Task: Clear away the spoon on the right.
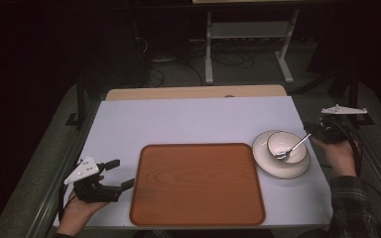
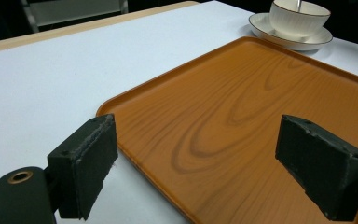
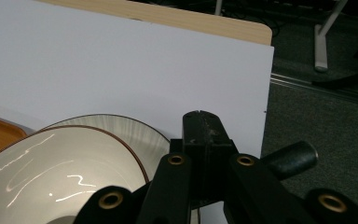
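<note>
Metal spoon (image 1: 293, 147) clamped in my right gripper (image 1: 313, 135), resting in one white bowl (image 1: 285, 145) on one white plate (image 1: 265, 156); my left gripper (image 1: 120, 174) open beside one wooden tray (image 1: 197, 184).

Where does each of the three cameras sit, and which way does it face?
High view: above the table, looking down on tray, bowl, both hands.
Left gripper view: on the left claw, facing across the tray; open jaws show.
Right gripper view: on the right claw, facing the bowl; jaws shut.
Shared: tray, bowl.
</note>
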A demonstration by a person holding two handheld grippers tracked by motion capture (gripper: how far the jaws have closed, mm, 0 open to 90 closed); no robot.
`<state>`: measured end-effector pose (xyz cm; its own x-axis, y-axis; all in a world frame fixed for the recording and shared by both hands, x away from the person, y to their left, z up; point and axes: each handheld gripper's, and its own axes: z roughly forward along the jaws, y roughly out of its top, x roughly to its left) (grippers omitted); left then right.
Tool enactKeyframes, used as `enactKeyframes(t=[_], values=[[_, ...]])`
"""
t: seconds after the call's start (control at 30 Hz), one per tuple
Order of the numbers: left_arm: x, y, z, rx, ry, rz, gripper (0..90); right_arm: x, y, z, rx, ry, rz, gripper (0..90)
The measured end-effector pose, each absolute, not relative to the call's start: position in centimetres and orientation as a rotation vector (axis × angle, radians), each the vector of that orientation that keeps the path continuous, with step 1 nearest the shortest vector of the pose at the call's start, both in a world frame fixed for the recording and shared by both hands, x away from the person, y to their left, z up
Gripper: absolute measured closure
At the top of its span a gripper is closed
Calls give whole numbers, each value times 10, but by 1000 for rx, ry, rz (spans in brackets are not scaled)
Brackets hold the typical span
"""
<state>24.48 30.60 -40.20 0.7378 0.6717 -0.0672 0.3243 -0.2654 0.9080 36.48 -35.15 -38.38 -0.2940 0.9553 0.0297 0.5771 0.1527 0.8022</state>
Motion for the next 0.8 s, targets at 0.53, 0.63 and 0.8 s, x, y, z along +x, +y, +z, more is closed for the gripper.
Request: enactKeyframes(t=[0.53, 0.63, 0.8], values=[[245, 305, -402, 1872, 767, 405, 125, 355, -358, -384, 1471, 1922, 1000, 895], [245, 306, -402, 1871, 767, 407, 125, 352, -357, -380, 1466, 1905, 1024, 866], [245, 306, -402, 1871, 767, 404, 126, 344, -356, -375, 1451, 1903, 1059, 811]])
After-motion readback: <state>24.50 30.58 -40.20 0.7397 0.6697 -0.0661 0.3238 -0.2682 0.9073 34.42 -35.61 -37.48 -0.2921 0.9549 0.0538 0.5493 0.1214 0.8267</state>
